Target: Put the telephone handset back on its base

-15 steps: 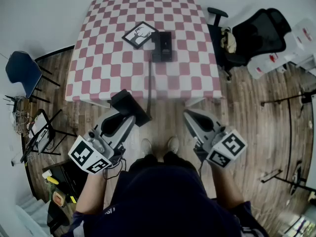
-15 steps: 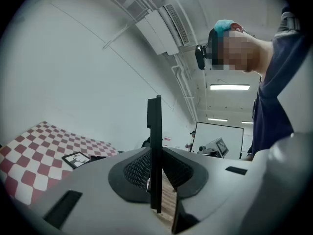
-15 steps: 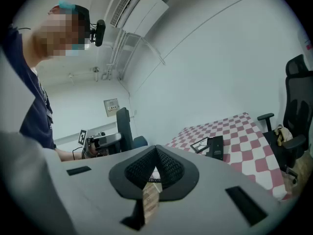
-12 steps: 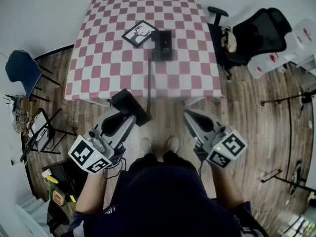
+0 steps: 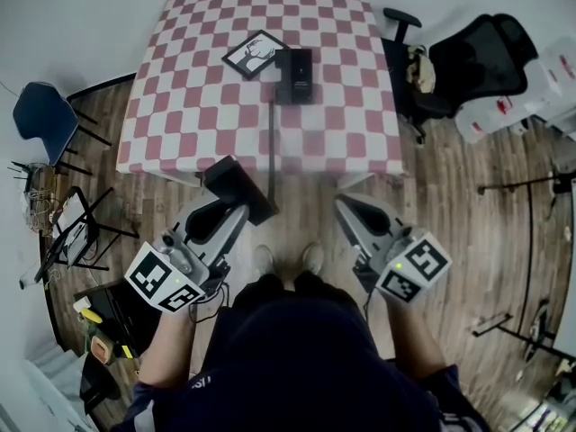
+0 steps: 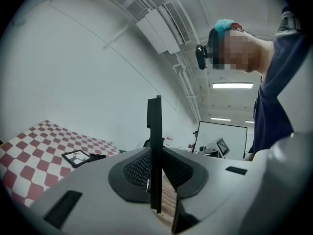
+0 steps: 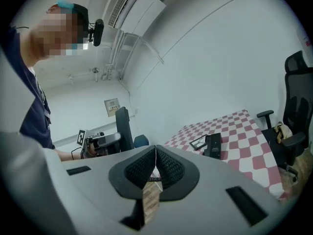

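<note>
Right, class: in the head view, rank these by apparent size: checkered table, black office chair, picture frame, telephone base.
1. checkered table
2. black office chair
3. picture frame and telephone base: about alike, so unranked

Right claw (image 7: 155, 154) closed (empty), base (image 7: 213, 146) on table (image 7: 247, 131)

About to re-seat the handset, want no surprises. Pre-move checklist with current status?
1. Handset clamped in left gripper, fingers on both faces: ok.
2. Right gripper shut, empty: ok.
3. Base in view on the table: ok.
4. Base cradle clear: cannot tell, too small.
5. Cord straight from base off the table edge, no tangle seen: ok.
6. Picture frame clear of base: cannot tell, they sit close.
</note>
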Available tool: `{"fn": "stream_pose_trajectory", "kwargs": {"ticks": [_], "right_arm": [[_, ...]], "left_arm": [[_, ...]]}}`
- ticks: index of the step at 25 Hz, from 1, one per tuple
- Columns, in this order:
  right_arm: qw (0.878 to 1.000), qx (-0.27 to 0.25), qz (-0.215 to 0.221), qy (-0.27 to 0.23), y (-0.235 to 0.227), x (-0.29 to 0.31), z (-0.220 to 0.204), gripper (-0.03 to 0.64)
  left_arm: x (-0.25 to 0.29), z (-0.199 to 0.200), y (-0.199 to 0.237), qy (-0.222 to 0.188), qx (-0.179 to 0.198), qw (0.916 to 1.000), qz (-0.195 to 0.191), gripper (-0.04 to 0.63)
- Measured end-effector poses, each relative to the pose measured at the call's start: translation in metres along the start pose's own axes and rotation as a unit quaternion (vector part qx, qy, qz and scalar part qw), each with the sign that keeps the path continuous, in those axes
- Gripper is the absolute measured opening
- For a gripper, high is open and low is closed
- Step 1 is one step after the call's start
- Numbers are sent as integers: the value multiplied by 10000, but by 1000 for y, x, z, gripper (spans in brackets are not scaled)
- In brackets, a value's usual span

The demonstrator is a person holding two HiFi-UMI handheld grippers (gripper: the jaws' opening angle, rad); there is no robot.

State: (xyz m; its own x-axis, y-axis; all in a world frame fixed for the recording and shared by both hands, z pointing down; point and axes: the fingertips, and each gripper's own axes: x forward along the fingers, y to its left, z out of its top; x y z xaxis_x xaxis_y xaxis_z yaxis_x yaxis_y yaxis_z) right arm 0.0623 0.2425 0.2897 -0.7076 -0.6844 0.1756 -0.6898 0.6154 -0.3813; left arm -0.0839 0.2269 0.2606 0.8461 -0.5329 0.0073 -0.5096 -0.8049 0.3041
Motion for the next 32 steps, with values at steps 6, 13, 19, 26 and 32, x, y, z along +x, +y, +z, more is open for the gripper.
{"fn": "stream_pose_trajectory", "kwargs": {"ticks": [6, 13, 19, 26, 32], "right_arm": [[9997, -11, 237, 37, -11, -16, 0, 18], [9987, -94, 486, 112, -28, -37, 1, 18], [9985, -26, 537, 117, -39, -45, 1, 18], [9977, -7, 647, 196, -43, -33, 0, 18], [9977, -49, 606, 286, -53, -22, 4, 17]], "left_arm": [[11, -4, -14, -36, 48, 9997, 227, 89], [28, 1, -28, -154, 265, 9984, 467, 89], [37, 0, -31, -173, 238, 9979, 583, 89], [41, -6, -24, -167, 173, 9977, 628, 89], [50, -2, -7, -201, 153, 9978, 606, 89]]}}
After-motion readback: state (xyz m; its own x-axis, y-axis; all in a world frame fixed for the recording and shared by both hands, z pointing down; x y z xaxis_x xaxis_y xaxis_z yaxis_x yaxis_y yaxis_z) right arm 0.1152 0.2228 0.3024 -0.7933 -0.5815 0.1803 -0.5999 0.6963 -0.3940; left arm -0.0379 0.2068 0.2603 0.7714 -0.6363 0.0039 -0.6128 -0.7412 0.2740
